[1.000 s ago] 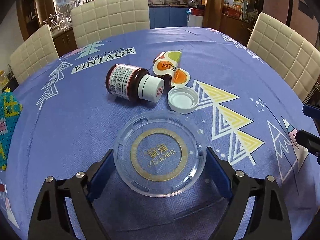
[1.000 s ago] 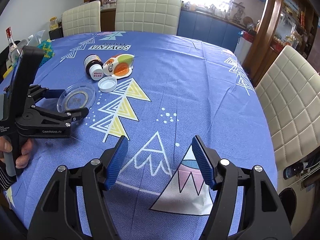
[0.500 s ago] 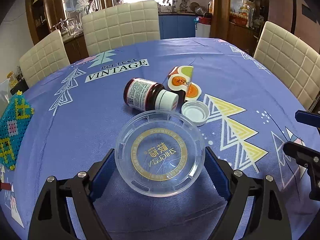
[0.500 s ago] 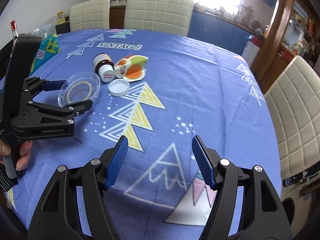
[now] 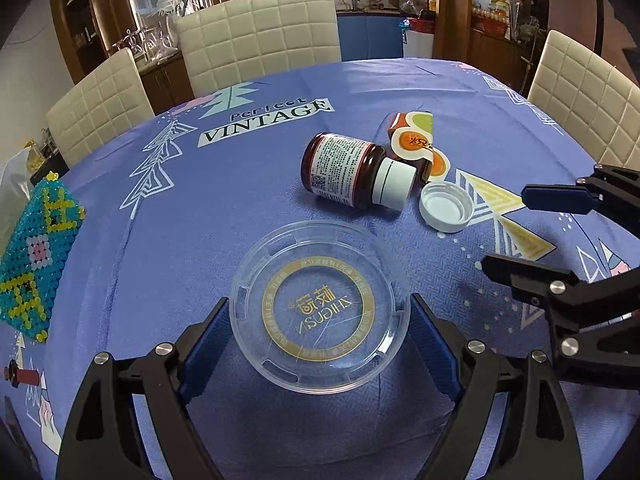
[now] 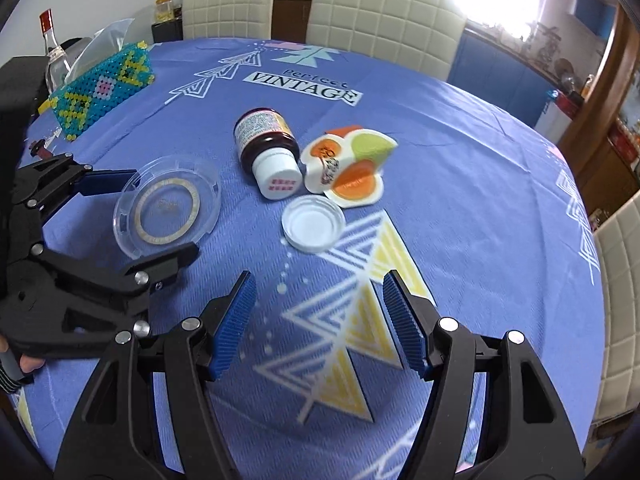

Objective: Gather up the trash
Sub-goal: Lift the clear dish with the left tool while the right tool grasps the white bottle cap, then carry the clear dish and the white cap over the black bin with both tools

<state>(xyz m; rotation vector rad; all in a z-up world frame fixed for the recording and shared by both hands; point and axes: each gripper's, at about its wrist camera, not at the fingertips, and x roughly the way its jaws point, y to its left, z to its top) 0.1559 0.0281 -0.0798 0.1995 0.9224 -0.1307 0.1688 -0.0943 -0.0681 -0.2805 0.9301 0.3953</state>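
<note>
Four bits of trash on the table [image 5: 400, 92], none collected as far as I can see: clear lid [image 5: 320, 306], bottle [image 5: 354, 174], white cap [image 5: 447, 207], wrapper [image 5: 414, 142].

Left gripper [image 5: 320, 334] straddles the clear lid, a pad at each side of the rim. Jaws look pressed on the rim or very nearly so; I read it as gripping the lid, though contact on both sides isn't certain. From the right wrist view the lid [image 6: 168, 206] looks tipped, far edge up, so probably lifted or partly off the cloth.

Right gripper [image 6: 316, 320] has jaws spread, nothing between them, sitting over the cloth near the white cap [image 6: 313, 222] and aimed roughly at it.

Bottle lies on its side, capped, touching the wrapper; white cap lies open side up just beside both.

No bin or bag for trash visible in either view, so drop-off point is unknown.

Progress: first pickup under way at best. Left: lid to be binned, then bottle, cap, wrapper.
</note>
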